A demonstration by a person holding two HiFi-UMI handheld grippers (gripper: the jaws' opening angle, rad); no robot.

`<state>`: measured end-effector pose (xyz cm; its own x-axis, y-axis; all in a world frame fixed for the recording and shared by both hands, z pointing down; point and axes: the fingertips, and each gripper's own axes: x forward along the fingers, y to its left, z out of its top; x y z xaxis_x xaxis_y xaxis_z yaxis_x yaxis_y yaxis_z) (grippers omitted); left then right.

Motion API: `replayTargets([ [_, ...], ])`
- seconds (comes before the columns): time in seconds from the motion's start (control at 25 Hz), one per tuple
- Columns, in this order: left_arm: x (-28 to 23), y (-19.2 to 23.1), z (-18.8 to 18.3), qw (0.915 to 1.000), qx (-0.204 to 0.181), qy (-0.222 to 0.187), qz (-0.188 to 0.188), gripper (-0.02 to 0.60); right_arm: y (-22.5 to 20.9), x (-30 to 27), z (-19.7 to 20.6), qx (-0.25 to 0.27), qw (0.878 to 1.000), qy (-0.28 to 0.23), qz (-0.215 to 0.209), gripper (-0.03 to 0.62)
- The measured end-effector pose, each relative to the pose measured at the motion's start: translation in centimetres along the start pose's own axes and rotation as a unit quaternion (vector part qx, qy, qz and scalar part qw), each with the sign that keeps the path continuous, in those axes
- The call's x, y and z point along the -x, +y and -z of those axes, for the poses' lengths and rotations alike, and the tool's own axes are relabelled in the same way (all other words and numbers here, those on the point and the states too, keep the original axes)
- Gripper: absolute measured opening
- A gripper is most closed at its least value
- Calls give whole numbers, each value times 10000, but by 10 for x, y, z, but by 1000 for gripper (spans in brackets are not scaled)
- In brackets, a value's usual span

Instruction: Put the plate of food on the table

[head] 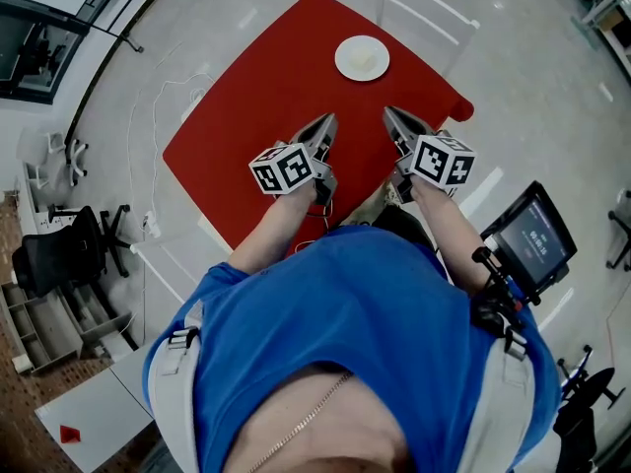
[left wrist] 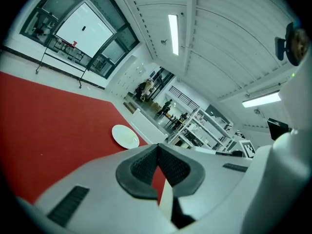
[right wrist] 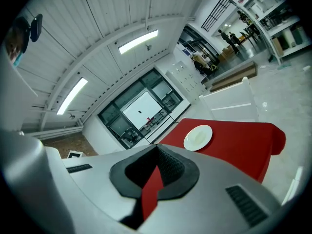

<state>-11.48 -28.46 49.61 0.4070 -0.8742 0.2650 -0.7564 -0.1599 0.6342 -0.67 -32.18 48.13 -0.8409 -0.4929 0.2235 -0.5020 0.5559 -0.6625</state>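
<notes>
A white plate (head: 362,58) with a pale portion of food rests on the red table (head: 266,116), near its far edge. Both grippers hover over the near half of the table, well short of the plate. My left gripper (head: 328,119) has its jaws closed tip to tip with nothing between them. My right gripper (head: 387,112) is likewise shut and empty. In the left gripper view the plate (left wrist: 125,136) lies ahead and left of the closed jaws (left wrist: 157,148). In the right gripper view the plate (right wrist: 198,137) lies ahead and right of the closed jaws (right wrist: 157,149).
A white chair (head: 426,20) stands at the table's far side. A small screen on a stand (head: 533,241) is at my right, a black office chair (head: 67,249) and grey shelving at my left. Cables run over the pale floor left of the table.
</notes>
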Motion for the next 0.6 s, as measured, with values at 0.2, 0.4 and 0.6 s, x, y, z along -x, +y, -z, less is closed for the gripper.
replayTargets([
  [0.2, -3, -5, -9, 9996, 48, -243, 160, 8, 0, 0, -3, 70, 9999, -63, -62, 2],
  [0.4, -3, -15, -14, 9987, 40, -396, 311, 8, -1, 4, -7, 102, 9998, -140, -67, 2],
  [0.6, -1, -18, -16, 9981, 49, -498, 351, 8, -1, 11, -13, 153, 9996, -220, -65, 2],
])
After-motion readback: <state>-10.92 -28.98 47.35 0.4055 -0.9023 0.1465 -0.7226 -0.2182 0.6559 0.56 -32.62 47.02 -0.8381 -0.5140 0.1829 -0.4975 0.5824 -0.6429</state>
